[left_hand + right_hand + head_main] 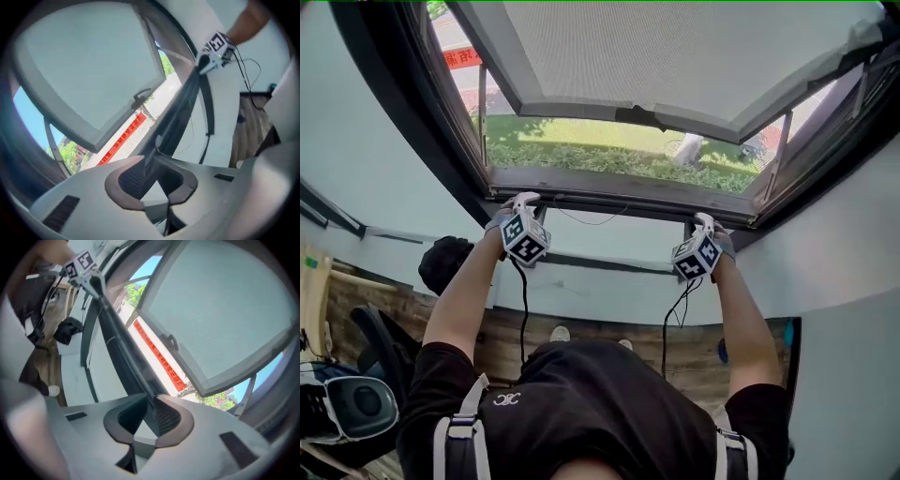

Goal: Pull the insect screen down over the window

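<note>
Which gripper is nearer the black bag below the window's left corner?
Left. The left gripper grips the screen bar just above and right of the black bag; the right gripper grips the same bar farther along to the right.

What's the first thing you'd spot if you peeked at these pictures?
The big window sash, swung open, fills the top, with sunny green grass showing under it. Just below, the left gripper and right gripper are each clamped on the dark bar along the window's lower edge, held up by a person's outstretched arms.
</note>
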The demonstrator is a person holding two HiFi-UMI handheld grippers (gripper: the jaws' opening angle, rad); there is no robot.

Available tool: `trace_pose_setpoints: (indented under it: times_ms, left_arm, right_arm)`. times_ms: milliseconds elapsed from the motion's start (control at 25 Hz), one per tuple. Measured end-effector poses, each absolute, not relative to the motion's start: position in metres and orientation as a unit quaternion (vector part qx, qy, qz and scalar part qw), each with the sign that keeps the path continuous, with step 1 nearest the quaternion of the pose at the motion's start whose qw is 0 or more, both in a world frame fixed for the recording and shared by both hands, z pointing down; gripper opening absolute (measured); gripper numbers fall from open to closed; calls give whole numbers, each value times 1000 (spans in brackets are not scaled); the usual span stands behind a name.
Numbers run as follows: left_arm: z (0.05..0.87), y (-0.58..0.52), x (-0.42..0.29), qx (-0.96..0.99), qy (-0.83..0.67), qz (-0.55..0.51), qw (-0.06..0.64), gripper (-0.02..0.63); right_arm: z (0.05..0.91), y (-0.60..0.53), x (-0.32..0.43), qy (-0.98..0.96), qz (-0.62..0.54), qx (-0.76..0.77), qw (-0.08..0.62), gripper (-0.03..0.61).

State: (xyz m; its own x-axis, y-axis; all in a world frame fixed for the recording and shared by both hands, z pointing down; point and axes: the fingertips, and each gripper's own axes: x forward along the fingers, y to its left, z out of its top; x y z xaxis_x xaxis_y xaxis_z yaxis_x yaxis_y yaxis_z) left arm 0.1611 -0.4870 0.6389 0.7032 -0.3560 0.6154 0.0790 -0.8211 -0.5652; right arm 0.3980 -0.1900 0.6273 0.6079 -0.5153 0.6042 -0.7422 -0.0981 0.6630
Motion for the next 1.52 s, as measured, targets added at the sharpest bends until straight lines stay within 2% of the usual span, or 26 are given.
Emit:
trace_pose_setpoints:
  times_ms: [80, 320, 520, 640, 880, 1040, 1520]
  left_arm:
    - [619, -481, 161, -911, 115, -328, 222, 12]
    - [548, -460, 157, -959, 181, -197, 96, 8]
    - [492, -444, 145, -971, 206, -122, 6, 8]
    - [464, -432, 135, -971, 220, -92, -15, 8]
    - [440, -396, 129, -972, 218, -84, 30, 8]
    - [443, -383, 133, -975, 204, -81, 19, 8]
    - [454, -386, 133, -974, 206, -91, 4, 8]
  right_arm:
    - [605, -200, 386, -437, 100, 775, 445, 6]
    - [551, -219, 348, -462, 91, 855, 217, 6]
    - [483, -222, 316, -455, 36, 885, 90, 6]
    - [449, -222, 297, -464, 21, 885, 26, 5]
    - [417, -214, 276, -465, -4, 885, -10, 5]
    - [422, -218, 265, -477, -11, 879, 17, 3]
    - [428, -224, 266, -475, -10, 880, 23, 3]
